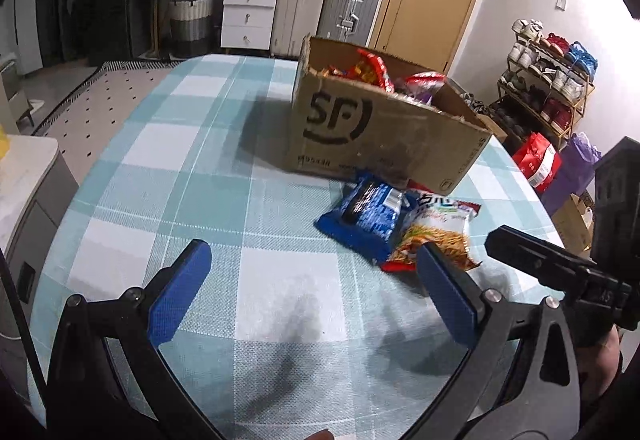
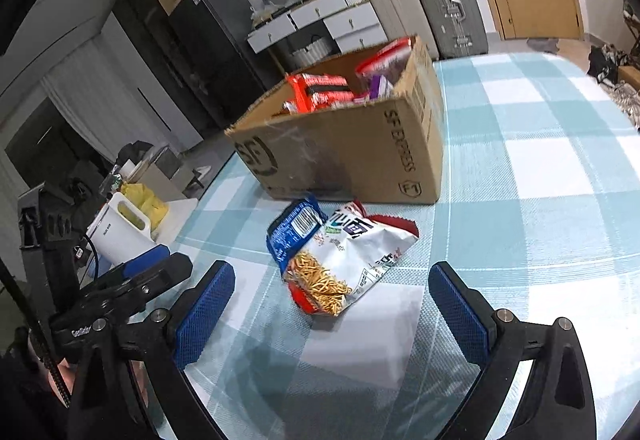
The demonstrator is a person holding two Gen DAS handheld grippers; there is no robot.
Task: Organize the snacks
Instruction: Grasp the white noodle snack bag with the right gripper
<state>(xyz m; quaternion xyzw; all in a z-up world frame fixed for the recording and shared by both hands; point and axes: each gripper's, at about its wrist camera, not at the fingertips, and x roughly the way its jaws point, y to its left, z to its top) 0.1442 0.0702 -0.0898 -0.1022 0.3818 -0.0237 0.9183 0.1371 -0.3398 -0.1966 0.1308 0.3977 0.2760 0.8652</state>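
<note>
A: Right, where did the loose snacks lie relative to the cardboard box?

B: Both lay on the checked tablecloth just in front of its printed side. The blue packet sat nearest the box; the white noodle-snack bag overlapped it. Red and purple packets stood inside the box.

A: Gripper states?

B: Left gripper jaws spread wide, holding nothing, short of the box. Right gripper likewise spread, empty, jaws flanking the white bag's near end without contact.
</note>
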